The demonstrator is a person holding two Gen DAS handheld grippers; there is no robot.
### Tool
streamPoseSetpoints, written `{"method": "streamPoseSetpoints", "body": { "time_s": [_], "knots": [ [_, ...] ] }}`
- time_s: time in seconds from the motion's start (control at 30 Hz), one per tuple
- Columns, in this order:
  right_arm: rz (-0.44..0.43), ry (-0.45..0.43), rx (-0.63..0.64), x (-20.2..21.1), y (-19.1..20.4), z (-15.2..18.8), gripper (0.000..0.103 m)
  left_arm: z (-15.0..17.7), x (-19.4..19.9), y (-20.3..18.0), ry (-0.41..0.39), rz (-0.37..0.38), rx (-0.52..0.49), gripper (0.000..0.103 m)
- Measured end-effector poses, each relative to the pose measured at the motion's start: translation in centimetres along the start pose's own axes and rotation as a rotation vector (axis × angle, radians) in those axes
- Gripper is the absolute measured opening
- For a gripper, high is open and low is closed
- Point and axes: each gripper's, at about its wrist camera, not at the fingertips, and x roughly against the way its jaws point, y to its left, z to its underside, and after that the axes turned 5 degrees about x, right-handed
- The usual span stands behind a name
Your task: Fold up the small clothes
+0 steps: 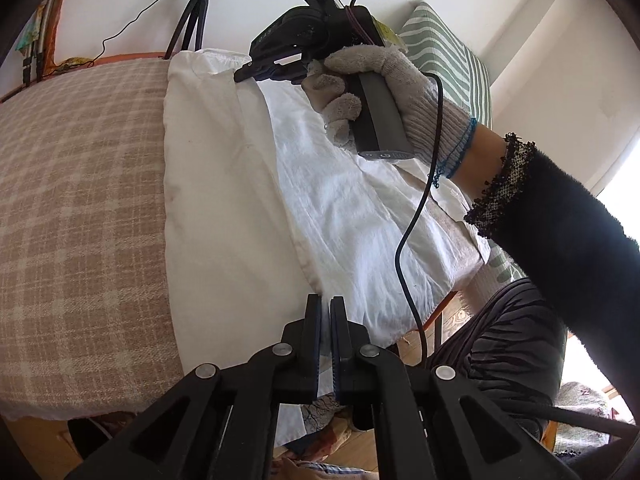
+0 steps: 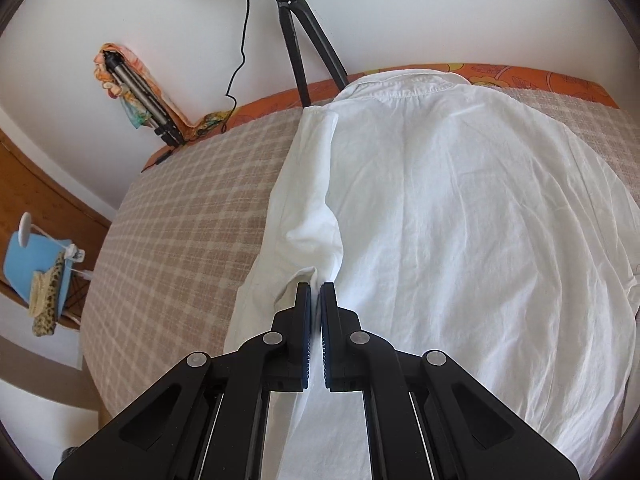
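The white shirt (image 2: 460,208) runs lengthwise from lower frame to its collar at top; both the left gripper (image 1: 325,312) and right gripper (image 2: 315,296) pinch its folded edge, jaws narrow.

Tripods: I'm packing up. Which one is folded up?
The silvery tripod wrapped in orange floral cloth, leaning on the wall; the black tripod stands with legs spread.

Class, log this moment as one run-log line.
shirt: flat on checked blanket | left tongs: shut on shirt | right tongs: shut on shirt
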Motion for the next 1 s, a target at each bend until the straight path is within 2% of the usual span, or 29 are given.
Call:
{"method": "streamPoseSetpoints", "body": {
  "time_s": [0.03, 0.1, 0.23, 0.27, 0.4, 0.5, 0.6, 0.83, 1.0],
  "knots": [
    [0.014, 0.002, 0.006, -0.1, -0.2, 0.1, 0.003, 0.0, -0.2, -0.1, 0.015, 0.009, -0.002, 0.003],
    [0.045, 0.010, 0.020, -0.4, -0.7, 0.3, 0.003, 0.3, -0.1, -0.3, 0.028, 0.009, -0.009, 0.017],
    [0.182, 0.022, 0.059, -0.3, -1.8, 0.4, 0.007, 1.2, 2.1, -0.1, 0.011, -0.007, -0.015, 0.020],
    [0.186, 0.018, 0.060, 0.0, -2.0, 0.4, 0.007, 1.4, 2.7, 0.2, 0.000, -0.022, -0.012, 0.020],
    [0.158, -0.030, 0.064, 2.5, -2.2, 0.8, 0.007, 1.2, 4.2, 2.2, -0.036, -0.097, 0.015, 0.021],
    [0.066, -0.043, 0.068, 3.9, -1.3, 1.6, 0.007, 0.6, 4.2, 3.7, -0.045, -0.116, 0.057, 0.021],
    [0.038, -0.044, 0.117, 4.9, 0.6, 3.0, 0.007, 0.5, 3.5, 3.6, -0.058, -0.163, 0.005, 0.021],
    [-0.013, -0.063, 0.160, 6.8, 2.0, 5.7, 0.008, 1.5, -0.6, 3.8, 0.051, -0.189, -0.053, 0.020],
    [-0.016, -0.010, 0.206, 5.4, 3.2, 7.6, 0.008, 2.2, -0.5, 3.1, 0.056, -0.218, -0.112, 0.021]
  ]
}}
